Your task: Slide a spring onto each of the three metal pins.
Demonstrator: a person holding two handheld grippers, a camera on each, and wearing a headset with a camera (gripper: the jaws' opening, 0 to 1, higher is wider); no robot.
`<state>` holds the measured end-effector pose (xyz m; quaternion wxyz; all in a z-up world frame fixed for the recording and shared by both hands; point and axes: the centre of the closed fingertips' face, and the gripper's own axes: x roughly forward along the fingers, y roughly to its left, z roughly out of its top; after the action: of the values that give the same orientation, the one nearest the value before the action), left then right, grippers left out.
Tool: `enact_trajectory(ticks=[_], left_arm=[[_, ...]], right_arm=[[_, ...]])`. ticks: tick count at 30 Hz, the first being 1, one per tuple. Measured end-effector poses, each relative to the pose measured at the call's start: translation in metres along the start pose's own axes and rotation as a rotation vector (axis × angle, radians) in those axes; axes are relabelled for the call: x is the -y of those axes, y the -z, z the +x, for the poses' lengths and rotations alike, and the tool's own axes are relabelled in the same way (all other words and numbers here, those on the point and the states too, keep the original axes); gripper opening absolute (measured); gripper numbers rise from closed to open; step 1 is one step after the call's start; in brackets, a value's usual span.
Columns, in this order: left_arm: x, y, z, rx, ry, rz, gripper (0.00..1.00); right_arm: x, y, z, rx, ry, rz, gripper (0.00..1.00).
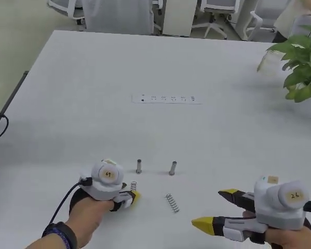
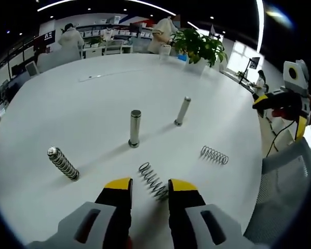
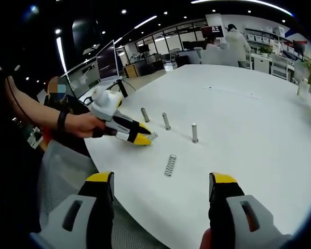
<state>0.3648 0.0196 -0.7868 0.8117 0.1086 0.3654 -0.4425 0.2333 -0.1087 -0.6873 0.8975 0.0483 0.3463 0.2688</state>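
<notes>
The left gripper [image 2: 150,184] held its yellow-tipped jaws partly open. The near end of a loose silver coil spring [image 2: 147,174] lay between the tips, unpinched. Just beyond stood a bare upright steel pin [image 2: 134,128], then a second bare pin [image 2: 183,110]. A spring-sleeved third pin [image 2: 62,163] stood apart from them. Another loose spring [image 2: 214,154] lay on the white table [image 2: 93,93]. The right gripper [image 3: 161,179] gaped wide and held nothing.

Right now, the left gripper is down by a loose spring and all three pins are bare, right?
Not quite: only two pins are bare. The left gripper view shows the leftmost pin already wearing a spring, while the middle pin and the far pin are bare. The rest holds: the left gripper is down by a loose spring.
</notes>
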Motion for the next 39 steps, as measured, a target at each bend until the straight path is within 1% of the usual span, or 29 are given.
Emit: enact_trajectory(ticks=[3,6,8,11,12,13,14,15,16,19,24,27,33,39], left_arm=[[-0.001,0.002,-0.001,-0.007,-0.006,0.017,0.19],[-0.002,0.004,-0.002,-0.011,-0.010,0.025,0.18],[-0.003,0.005,-0.003,-0.017,-0.016,0.041,0.16],[-0.006,0.006,-0.003,-0.021,-0.023,0.052,0.12],[-0.006,0.006,-0.005,-0.023,-0.026,0.056,0.10],[-0.006,0.007,-0.005,-0.025,-0.026,0.066,0.04],[-0.004,0.006,-0.005,-0.017,-0.016,0.086,0.03],[-0.005,0.007,-0.005,-0.021,-0.021,0.082,0.02],[-0.001,0.009,-0.006,-0.022,0.001,0.071,0.02],[-0.001,0.012,-0.010,-0.024,-0.002,0.084,0.02],[-0.003,0.018,-0.016,-0.031,0.004,0.072,0.02],[-0.002,0.019,-0.022,-0.027,0.008,0.070,0.02],[-0.005,0.023,-0.034,-0.012,0.002,0.069,0.02],[-0.004,0.028,-0.047,0.000,0.013,0.071,0.02]], right_arm=[[-0.001,-0.001,0.001,0.002,-0.003,-0.001,0.74],[-0.002,0.000,0.003,-0.009,-0.006,-0.005,0.74],[-0.003,0.000,0.004,-0.010,-0.009,-0.007,0.74],[-0.004,-0.002,0.004,-0.005,-0.014,-0.007,0.74],[-0.004,-0.003,0.004,-0.005,-0.013,-0.007,0.74],[-0.004,-0.003,0.005,-0.007,-0.013,-0.010,0.74],[-0.004,-0.003,0.005,-0.008,-0.013,-0.012,0.74],[-0.004,-0.004,0.005,-0.008,-0.013,-0.015,0.73],[-0.004,-0.005,0.005,-0.009,-0.013,-0.018,0.73],[-0.005,-0.006,0.005,-0.009,-0.016,-0.022,0.73],[-0.007,-0.007,0.006,-0.005,-0.022,-0.022,0.73],[-0.009,-0.008,0.007,-0.004,-0.025,-0.026,0.73],[-0.014,-0.008,0.010,0.007,-0.040,-0.017,0.72],[-0.020,-0.004,0.014,-0.004,-0.058,-0.021,0.71]])
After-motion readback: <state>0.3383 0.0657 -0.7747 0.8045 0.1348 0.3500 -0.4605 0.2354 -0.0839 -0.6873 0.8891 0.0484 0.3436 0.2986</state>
